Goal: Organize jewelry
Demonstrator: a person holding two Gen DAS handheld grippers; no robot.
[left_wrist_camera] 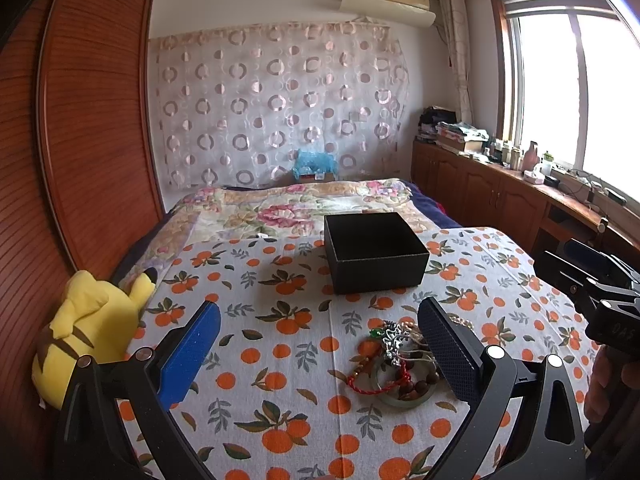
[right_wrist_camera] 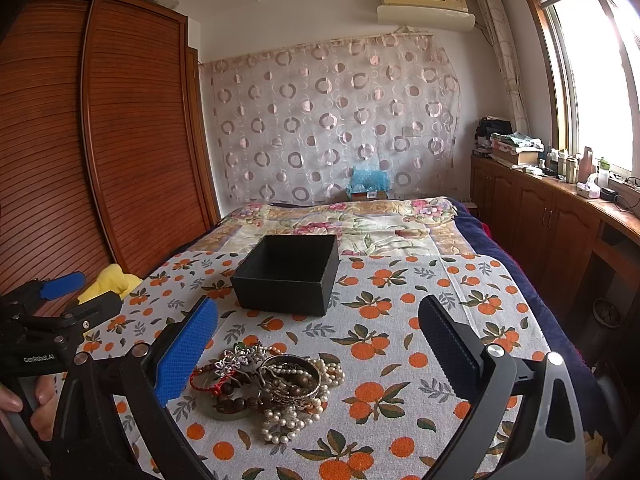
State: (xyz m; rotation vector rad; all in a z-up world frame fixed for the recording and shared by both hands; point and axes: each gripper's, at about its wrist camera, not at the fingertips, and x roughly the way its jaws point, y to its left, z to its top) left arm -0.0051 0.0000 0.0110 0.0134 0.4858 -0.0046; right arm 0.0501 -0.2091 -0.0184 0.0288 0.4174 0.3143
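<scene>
A tangled pile of jewelry lies on the orange-print cloth: a pearl necklace, a metal bangle, wooden beads, a red cord, a silver flower piece and a jade bangle. The pile also shows in the left wrist view, partly behind the right finger. An open black box stands behind the pile and looks empty in the right wrist view. My left gripper is open and empty, above the cloth left of the pile. My right gripper is open and empty, above the pile's right side.
A yellow plush toy sits at the cloth's left edge by the wooden wardrobe. A flowered bedspread lies beyond the box. Wooden cabinets with clutter run along the right wall under the window.
</scene>
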